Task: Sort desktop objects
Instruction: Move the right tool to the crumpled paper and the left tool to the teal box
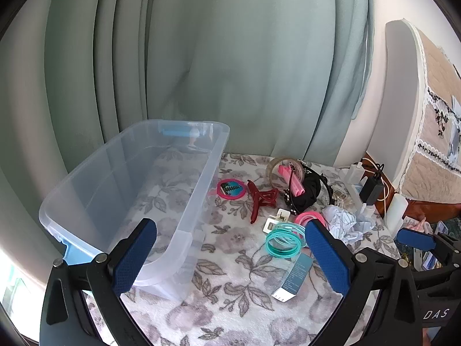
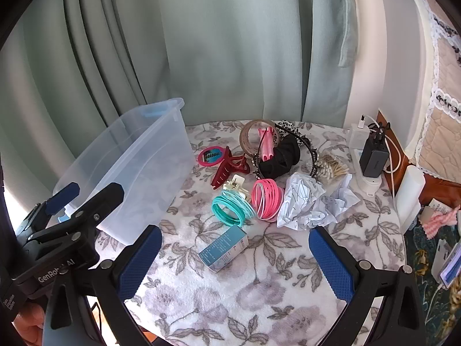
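A clear plastic bin [image 1: 86,190] stands empty on the left of the floral table; it also shows in the right wrist view [image 2: 149,155]. Scattered to its right lie teal bangles [image 2: 232,207], pink bangles [image 2: 266,199], a dark red hair claw [image 2: 229,170], a pink round mirror [image 2: 209,156], a small blue box [image 2: 224,249], crumpled paper [image 2: 302,201], a tape roll [image 2: 253,138] and a black scrunchie [image 2: 283,158]. My left gripper [image 1: 230,255] is open and empty beside the bin. My right gripper [image 2: 236,262] is open and empty, above the blue box.
A white power strip [image 2: 363,167] with a black charger [image 2: 373,155] lies at the table's right edge. Cotton swabs [image 2: 334,167] lie beside it. Green curtains [image 2: 230,43] hang behind the table. A bed [image 1: 438,132] stands at the right.
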`<state>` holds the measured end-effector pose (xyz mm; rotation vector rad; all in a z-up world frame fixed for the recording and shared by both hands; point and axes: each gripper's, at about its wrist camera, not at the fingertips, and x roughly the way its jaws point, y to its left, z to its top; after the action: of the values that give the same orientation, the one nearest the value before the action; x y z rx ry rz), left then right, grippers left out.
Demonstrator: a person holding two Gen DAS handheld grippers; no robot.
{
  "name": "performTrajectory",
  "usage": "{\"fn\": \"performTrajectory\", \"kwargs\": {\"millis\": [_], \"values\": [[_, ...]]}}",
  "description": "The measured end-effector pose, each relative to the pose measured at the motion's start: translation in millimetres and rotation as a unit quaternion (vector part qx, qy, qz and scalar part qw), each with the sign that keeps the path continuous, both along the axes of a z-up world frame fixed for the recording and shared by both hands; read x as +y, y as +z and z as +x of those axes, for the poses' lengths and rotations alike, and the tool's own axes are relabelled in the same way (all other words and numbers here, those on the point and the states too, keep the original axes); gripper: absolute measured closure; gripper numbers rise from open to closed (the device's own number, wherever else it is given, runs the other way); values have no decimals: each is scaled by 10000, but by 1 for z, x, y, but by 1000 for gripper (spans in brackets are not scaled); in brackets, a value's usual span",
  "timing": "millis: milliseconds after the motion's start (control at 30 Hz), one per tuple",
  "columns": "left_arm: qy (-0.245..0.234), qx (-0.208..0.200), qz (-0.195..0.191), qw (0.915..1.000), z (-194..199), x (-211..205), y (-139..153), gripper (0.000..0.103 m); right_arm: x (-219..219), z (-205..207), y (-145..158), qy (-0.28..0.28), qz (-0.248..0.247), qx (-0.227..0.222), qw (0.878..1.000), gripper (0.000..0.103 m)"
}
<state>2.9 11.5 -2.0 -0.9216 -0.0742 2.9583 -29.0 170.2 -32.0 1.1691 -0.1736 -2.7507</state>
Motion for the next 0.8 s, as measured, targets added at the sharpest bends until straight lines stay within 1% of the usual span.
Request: {"fn": "performTrajectory", "kwargs": {"millis": [167,333,467,500,567,600,667,733,800], "values": [[-24,39,-88,10000,1,3,2,0,0,0,0,-4,7,3,10000,0],[-116,201,-294,9993,3,12,8,0,6,2,1,-2,-72,132,9999,0],[-189,575,-657,9960,7,21,21,0,19,8,8,-29,-330,439,9985,0],[-238,695,-714,9947,9,23,26,0,24,9,10,-40,-400,511,9979,0],[-341,860,-701,9932,12,26,32,0,36,10,14,-142,-511,633,9966,0],[-471,926,-630,9926,14,29,34,0,44,10,14,-252,-556,693,9957,0],[-781,867,-461,9921,16,35,33,0,58,9,13,-484,-587,706,9946,0],[-1198,647,-321,9902,14,49,29,0,75,5,7,-732,-634,614,9934,0],[-1625,413,-256,9855,14,66,20,0,92,1,-2,-943,-723,471,9918,0]]}}
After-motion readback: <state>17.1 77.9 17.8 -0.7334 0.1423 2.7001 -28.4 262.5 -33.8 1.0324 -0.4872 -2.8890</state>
